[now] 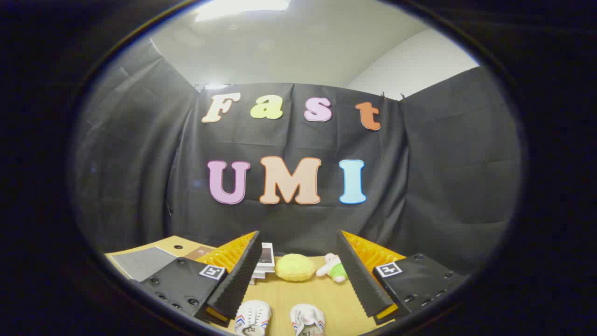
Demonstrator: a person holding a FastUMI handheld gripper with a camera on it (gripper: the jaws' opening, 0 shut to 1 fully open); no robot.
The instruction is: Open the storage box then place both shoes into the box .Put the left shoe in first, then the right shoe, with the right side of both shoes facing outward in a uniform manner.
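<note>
My gripper [298, 275] is open, its two fingers spread wide with nothing between them. Two small white shoes lie on the wooden table [289, 294] close below the fingers: one shoe [253, 317] with red and blue stripes beside the left finger [240, 275], the other shoe [308, 319] a little to its right, nearer the right finger [359, 275]. Both shoes are only partly in view.
Beyond the fingers, near the back wall, lie a round yellow cushion-like thing [295, 267], a small plush toy [332, 269] in white and green, and a stack of small books or cards [265, 261]. A grey mat [140, 262] lies at the table's left.
</note>
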